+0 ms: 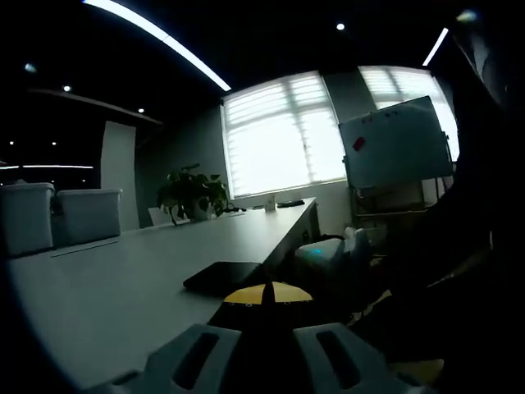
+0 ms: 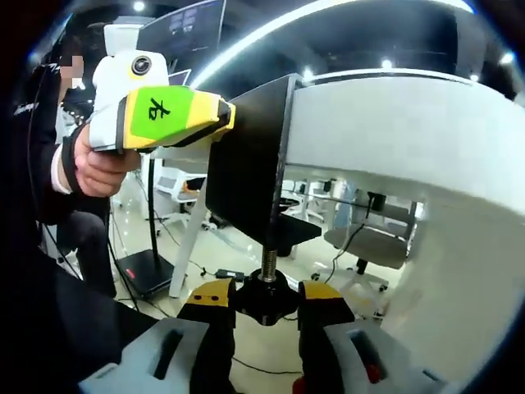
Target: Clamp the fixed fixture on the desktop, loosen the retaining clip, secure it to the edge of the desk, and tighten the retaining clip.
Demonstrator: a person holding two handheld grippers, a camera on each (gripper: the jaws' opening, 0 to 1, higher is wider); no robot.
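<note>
Your white bench (image 2: pixel 385 123) carries the black clamp fixture (image 2: pixel 246 176) hooked over its edge. Your left hand-held gripper (image 2: pixel 225 115) grips the fixture's upper plate; your right hand-held gripper (image 2: pixel 267 308) is clenched on the black screw knob (image 2: pixel 264 297) beneath. If the knob slips between the pads, the fixture could stay loose and drop.

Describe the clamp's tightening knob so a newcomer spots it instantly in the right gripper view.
Find the white desk edge, then the black fixture clamped over it. Follow the threaded screw down from the fixture: the knob is the black lobed piece at its end, pinched between the right gripper yellow-tipped jaws.
</note>
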